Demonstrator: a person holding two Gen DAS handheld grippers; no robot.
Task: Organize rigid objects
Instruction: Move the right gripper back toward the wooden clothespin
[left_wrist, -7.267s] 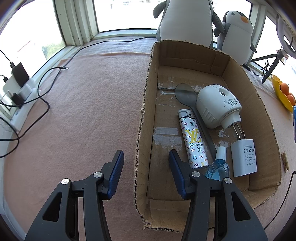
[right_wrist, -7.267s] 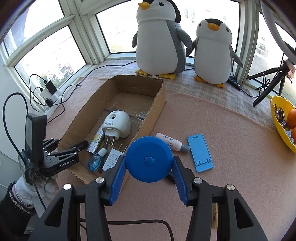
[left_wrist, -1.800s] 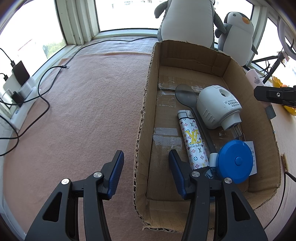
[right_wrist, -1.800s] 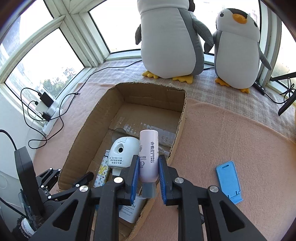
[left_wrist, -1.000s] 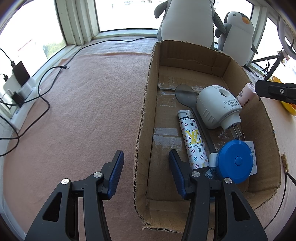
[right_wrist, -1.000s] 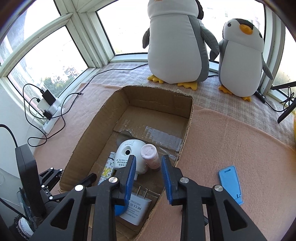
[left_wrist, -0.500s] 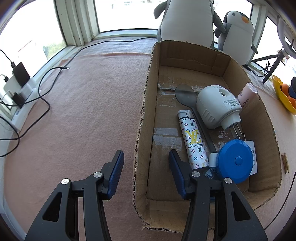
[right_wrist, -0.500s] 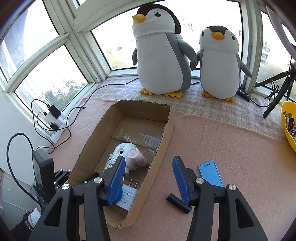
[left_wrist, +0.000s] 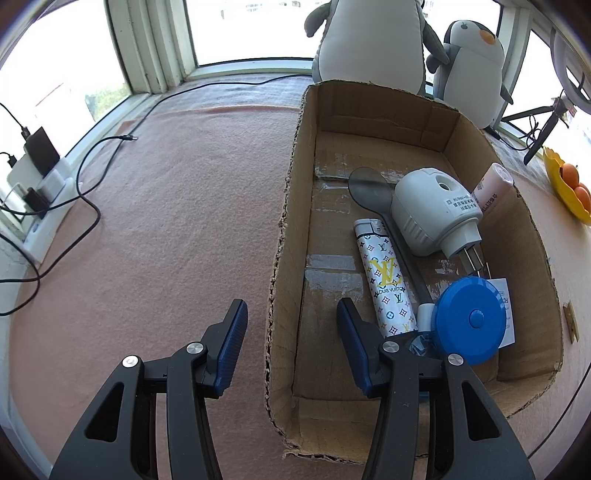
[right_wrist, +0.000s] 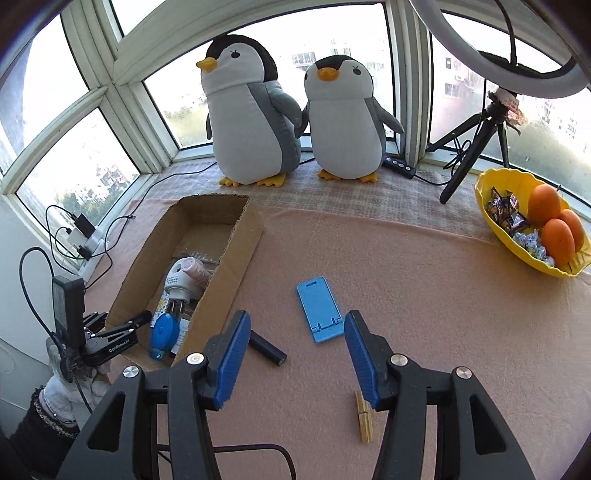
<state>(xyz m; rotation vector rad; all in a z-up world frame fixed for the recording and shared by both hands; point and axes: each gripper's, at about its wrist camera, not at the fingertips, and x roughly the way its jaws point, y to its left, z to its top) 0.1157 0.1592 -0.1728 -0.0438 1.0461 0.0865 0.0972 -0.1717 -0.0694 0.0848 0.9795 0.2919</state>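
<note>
A cardboard box (left_wrist: 291, 206) (right_wrist: 240, 251) lies on the pink cloth. It holds a white plug-in device (left_wrist: 428, 210), a patterned lighter (left_wrist: 384, 280), a grey spoon (left_wrist: 369, 188), a blue round tape measure (left_wrist: 469, 321) (right_wrist: 162, 332) and a pink bottle (left_wrist: 493, 186) (right_wrist: 197, 271) leaning on the right wall. My left gripper (left_wrist: 291, 332) is open, straddling the box's near left wall. My right gripper (right_wrist: 295, 350) is open and empty above the cloth. A blue phone stand (right_wrist: 319, 308), a black cylinder (right_wrist: 266, 347) and a wooden clothespin (right_wrist: 364, 417) lie near it.
Two plush penguins (right_wrist: 251, 110) stand on the window sill behind the box. A yellow bowl (right_wrist: 491, 221) with oranges and sweets sits at the right. A tripod (right_wrist: 476, 147) with a ring light stands behind it. Cables and a power strip (left_wrist: 40, 184) lie at the left.
My right gripper let go of the pink bottle in the box, opened wide and pulled back right over the cloth. The left gripper has not moved.
</note>
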